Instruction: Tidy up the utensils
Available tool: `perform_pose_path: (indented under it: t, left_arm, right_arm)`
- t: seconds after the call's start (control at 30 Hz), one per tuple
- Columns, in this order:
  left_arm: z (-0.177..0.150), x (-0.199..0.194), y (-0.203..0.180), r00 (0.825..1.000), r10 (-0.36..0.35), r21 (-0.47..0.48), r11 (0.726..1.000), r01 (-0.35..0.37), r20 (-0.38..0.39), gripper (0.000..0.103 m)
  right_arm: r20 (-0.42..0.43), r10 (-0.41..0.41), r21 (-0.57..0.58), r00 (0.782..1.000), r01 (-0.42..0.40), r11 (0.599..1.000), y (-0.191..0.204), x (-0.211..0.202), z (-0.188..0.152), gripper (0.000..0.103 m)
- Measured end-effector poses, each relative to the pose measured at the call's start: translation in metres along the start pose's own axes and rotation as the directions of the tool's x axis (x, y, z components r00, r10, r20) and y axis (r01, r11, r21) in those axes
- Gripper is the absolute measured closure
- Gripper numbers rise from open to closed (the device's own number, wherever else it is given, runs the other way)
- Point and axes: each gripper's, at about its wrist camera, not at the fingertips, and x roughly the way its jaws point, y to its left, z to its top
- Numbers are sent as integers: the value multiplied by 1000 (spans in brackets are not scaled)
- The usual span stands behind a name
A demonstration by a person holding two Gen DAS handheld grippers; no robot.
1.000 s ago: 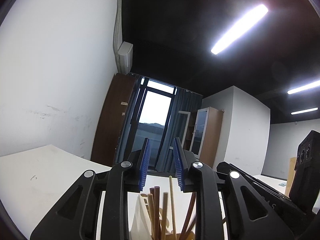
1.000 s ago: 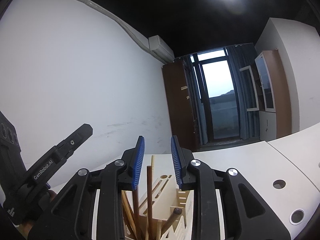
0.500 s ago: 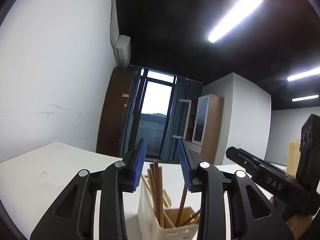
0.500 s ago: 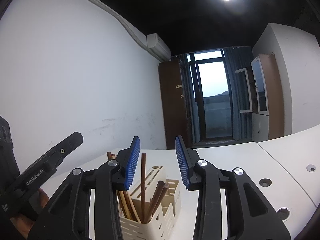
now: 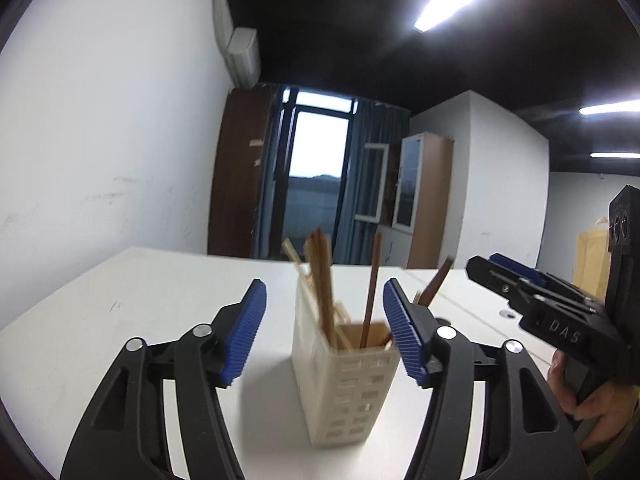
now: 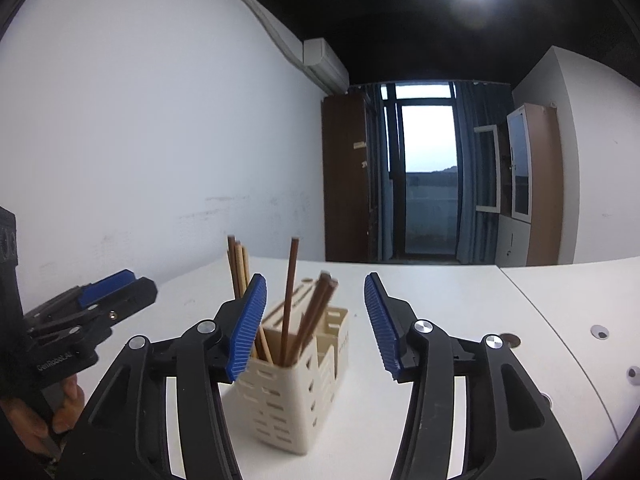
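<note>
**Left wrist view: chopsticks stowed, both grippers released**

Item: cream utensil holder (image 5: 347,376) upright on the desk (image 5: 128,312), chopsticks (image 5: 320,276) standing inside. Left gripper (image 5: 323,334) and right gripper (image 6: 315,326): fingers have just been opening, apart, nothing clamped, roughly level. Step judged: release finished. Next: locate any remaining utensils.

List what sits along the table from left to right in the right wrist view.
Left gripper → light wooden chopsticks → cream utensil holder → round cable hole in the white table.
</note>
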Motion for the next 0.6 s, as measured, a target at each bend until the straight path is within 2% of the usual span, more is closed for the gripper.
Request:
perform_pose_path:
  t: [0.07,0.17,0.23,0.37,0.43,0.6]
  left_arm:
    - [-6,0,2,999,-9,7,1000,9,-47,34]
    - [-15,-8,6,998,-9,16,1000,10,-69,22]
    - [-20,-10,8,996,-20,17,1000,22,-92,14]
    - [-29,-5,15,986,-53,-8,999,52,-160,9]
    - [-38,-5,14,985,-38,6,999,39,-167,8]
    - [-49,2,12,978,-3,20,1000,8,-209,6]
  right_arm:
    - [-33,-1,-10,999,1,1000,1,-3,-6,47]
    - [-73,4,-32,997,-6,999,4,-11,-18,40]
    - [-77,8,-30,997,-10,999,4,-20,-25,31]
    - [-98,9,-7,995,-10,1000,1,-30,-43,21]
    - [-103,7,3,995,-7,1000,0,-32,-47,16]
    - [-131,11,-11,991,-12,1000,5,-31,-58,11]
